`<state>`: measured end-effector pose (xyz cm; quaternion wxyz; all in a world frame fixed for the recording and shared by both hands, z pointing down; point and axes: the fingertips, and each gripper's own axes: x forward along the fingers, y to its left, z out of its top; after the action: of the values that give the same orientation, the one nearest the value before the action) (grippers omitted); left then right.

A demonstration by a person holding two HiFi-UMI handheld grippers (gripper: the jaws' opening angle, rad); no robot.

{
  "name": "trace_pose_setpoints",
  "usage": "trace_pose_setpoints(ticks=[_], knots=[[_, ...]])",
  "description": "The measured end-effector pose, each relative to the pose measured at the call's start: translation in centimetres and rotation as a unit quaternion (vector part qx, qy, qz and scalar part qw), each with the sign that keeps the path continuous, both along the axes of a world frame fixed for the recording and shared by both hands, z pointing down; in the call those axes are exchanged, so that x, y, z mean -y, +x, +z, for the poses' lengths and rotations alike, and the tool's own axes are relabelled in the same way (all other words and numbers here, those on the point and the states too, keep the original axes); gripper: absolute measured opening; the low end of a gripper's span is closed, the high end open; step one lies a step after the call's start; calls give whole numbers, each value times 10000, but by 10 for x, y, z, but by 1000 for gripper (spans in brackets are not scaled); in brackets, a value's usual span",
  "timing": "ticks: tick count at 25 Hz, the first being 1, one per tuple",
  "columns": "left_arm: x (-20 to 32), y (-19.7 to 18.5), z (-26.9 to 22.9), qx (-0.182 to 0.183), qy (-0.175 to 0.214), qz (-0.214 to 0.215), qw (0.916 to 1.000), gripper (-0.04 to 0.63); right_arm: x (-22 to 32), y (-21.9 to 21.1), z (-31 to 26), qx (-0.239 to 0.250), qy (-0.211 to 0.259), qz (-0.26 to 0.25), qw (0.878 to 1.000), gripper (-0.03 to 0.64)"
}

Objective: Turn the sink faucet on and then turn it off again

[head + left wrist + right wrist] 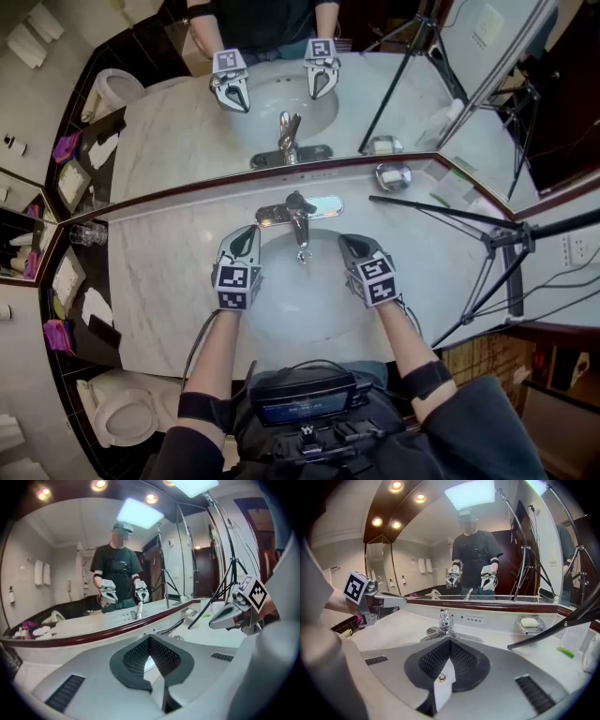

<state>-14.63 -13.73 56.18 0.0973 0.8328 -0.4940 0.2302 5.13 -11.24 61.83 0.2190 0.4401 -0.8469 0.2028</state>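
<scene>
Held the left gripper (246, 236) with fingers pressed together, gripping nothing. Held the right gripper (352, 246) likewise closed and empty. Hovered both above the sink basin (309, 317), clear of the chrome faucet (298, 219) just ahead, between the two sets of fingertips.

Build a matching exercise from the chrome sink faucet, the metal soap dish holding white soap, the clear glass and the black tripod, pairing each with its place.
Things:
1 chrome sink faucet
2 metal soap dish
3 clear glass
4 black tripod

Places:
A counter's far left end
B counter's right end
C behind the basin, centre
D right of the faucet, by the mirror

Pairs: 1-C; 2-D; 3-A; 4-B
</scene>
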Motion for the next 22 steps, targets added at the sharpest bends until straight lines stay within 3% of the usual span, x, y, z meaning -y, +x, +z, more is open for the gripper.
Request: trace_pose_setpoints(ticks=[5,12,22], knots=[[-22,-34,3,-492,-129,-592,9969,3,-3,-2,-3,-1,-30,-38,10000,20],[-53,-65,3,-843,-167,-1155,9896,2,-4,-3,-8,-43,54,-44,10000,20],[-64,-84,4,-912,-83,-1444,9853,3,-9,-7,-10,-36,50,-90,9999,20]])
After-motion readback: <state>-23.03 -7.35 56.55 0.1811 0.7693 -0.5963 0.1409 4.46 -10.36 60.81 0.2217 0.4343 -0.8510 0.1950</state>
